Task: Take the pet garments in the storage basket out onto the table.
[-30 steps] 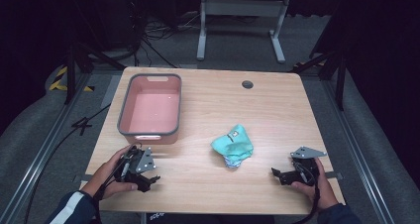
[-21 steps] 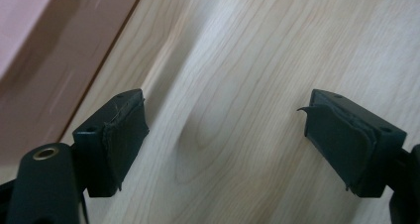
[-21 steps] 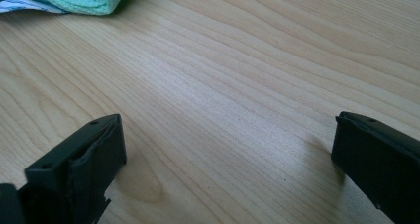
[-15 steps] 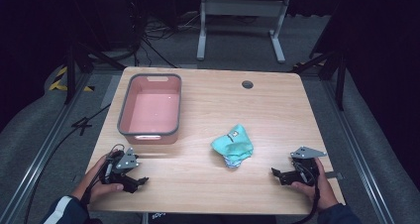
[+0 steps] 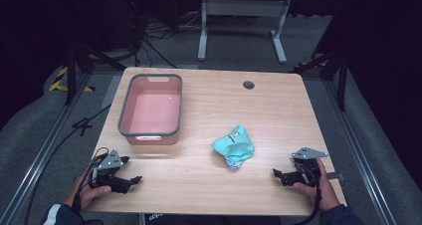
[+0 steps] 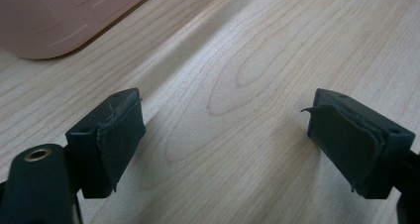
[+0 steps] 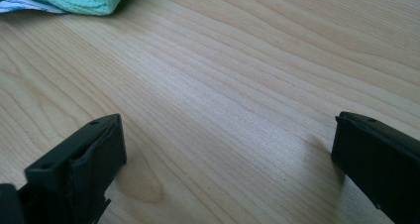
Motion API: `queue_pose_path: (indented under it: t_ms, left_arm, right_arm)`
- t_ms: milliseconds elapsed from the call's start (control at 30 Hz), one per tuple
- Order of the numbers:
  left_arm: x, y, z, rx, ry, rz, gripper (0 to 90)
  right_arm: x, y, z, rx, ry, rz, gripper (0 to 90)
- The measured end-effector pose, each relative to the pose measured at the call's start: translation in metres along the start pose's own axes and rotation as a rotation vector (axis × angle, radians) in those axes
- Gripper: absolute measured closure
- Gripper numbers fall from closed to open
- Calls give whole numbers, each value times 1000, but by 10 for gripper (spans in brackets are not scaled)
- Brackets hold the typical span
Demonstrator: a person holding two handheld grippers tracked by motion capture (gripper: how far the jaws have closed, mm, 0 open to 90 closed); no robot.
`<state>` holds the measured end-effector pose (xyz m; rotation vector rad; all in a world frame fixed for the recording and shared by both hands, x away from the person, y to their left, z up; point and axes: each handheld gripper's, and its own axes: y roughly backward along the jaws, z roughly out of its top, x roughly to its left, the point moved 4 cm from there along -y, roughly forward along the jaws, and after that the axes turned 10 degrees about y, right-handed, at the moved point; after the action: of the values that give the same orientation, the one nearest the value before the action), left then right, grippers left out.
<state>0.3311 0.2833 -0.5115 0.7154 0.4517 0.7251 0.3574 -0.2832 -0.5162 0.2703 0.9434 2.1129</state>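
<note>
Pale wooden table (image 5: pixel 278 110), from above: crumpled mint-green cloth (image 5: pixel 233 147) lies mid-table, right of the empty pink plastic basin (image 5: pixel 151 110). Left gripper (image 6: pixel 225 140) and right gripper (image 7: pixel 228 159) gape empty. Soft, light; pinch a raised fold.

I drew my left tongs (image 5: pixel 130 172) back from beside the pink tub (image 5: pixel 151 109) toward the counter's (image 5: pixel 278 120) near left corner, and away from it
</note>
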Motion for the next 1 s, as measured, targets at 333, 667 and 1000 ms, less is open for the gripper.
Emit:
queue_pose_path:
  t_ms: [333,667,1000]
  left_arm:
    - [0,0,0,-1,1,3,144]
    - [-1,0,0,-3,8,1,144]
    - [-1,0,0,-3,8,1,144]
  right_arm:
    - [0,1,-1,0,-1,-1,8]
    - [0,2,-2,3,-6,-10,8]
    - [0,2,-2,3,-9,-9,7]
